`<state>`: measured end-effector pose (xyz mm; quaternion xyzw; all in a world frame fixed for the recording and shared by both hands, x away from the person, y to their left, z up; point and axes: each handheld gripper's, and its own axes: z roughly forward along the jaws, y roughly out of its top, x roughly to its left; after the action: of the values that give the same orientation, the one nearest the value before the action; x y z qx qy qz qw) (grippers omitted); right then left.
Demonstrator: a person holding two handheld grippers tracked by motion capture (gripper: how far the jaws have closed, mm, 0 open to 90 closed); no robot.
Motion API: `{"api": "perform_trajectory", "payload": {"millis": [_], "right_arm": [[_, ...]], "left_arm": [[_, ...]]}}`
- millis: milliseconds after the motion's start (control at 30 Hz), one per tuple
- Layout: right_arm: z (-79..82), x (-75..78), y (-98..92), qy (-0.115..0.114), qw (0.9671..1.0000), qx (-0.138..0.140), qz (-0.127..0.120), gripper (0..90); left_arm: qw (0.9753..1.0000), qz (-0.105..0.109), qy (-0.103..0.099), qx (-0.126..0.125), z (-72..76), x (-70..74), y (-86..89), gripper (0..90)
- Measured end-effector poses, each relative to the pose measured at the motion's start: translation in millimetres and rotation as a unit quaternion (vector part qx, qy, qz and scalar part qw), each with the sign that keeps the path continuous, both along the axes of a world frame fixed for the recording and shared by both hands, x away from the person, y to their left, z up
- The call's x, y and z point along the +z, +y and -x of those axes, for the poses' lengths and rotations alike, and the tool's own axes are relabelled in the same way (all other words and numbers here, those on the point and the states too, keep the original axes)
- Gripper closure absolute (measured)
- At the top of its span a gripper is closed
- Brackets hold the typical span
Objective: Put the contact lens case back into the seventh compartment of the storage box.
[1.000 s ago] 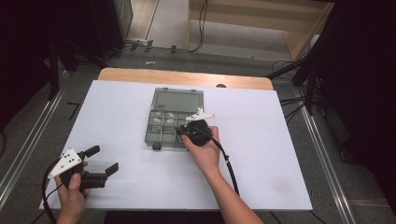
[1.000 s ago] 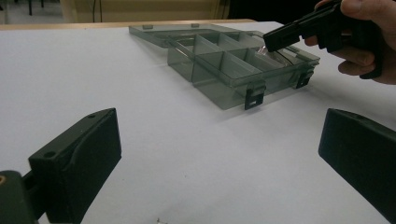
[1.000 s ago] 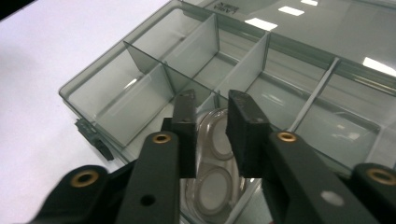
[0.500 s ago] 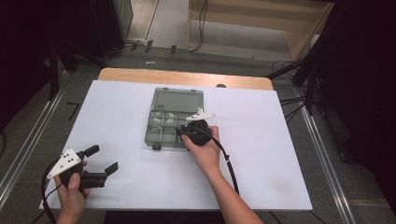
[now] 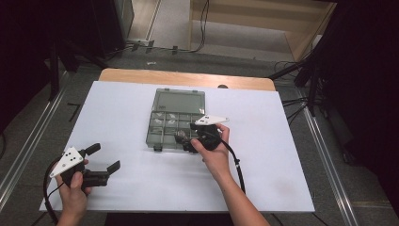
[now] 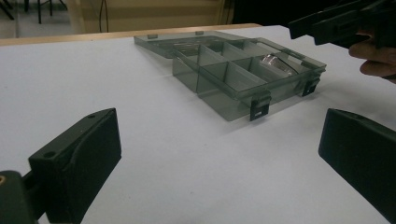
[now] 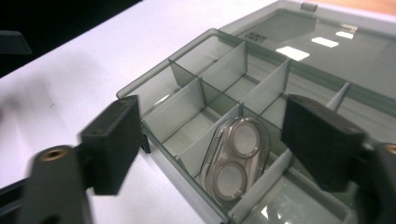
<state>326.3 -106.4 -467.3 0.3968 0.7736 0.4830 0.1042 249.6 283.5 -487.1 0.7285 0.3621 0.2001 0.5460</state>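
The left gripper (image 5: 106, 160) rests low at the near left of the white worktop (image 5: 122, 113), jaws spread wide, holding nothing. Mid-worktop lies the open grey compartment box (image 5: 175, 123). A clear lens case (image 7: 236, 161) sits tilted in a front compartment, and the right gripper (image 5: 184, 140) hangs over it, jaws apart.

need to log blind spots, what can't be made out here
- High view: compartments under the right gripper are hidden by it and the hand.
- Right gripper view: the clear case has its lower end cut by a divider.
- Left gripper view: organizer box contents blurred by tinted walls.
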Motion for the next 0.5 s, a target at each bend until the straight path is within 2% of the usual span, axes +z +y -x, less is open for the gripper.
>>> {"api": "perform_trajectory", "payload": {"millis": [67,200,467,500], "right_arm": [[3.6,1.5,-3.7,-0.011,0.9999,0.000,0.004,16.2],[6.3,2.9,-8.5,-0.011,0.9999,0.000,0.001,15.7],[10.4,5.6,-20.1,-0.018,0.9998,0.001,-0.011,14.1],[11.4,5.4,-23.1,-0.019,0.9997,0.001,-0.013,11.7]], "left_arm": [[1.0000,-0.002,-0.003,0.002,-1.2,1.1,-1.6,0.0],[0.9999,-0.013,-0.005,0.004,-7.8,3.1,-9.4,0.0],[0.9998,-0.021,-0.004,-0.006,-15.0,6.8,-19.1,0.0],[0.9998,-0.021,-0.003,-0.008,-16.0,7.4,-20.5,0.0]]}}
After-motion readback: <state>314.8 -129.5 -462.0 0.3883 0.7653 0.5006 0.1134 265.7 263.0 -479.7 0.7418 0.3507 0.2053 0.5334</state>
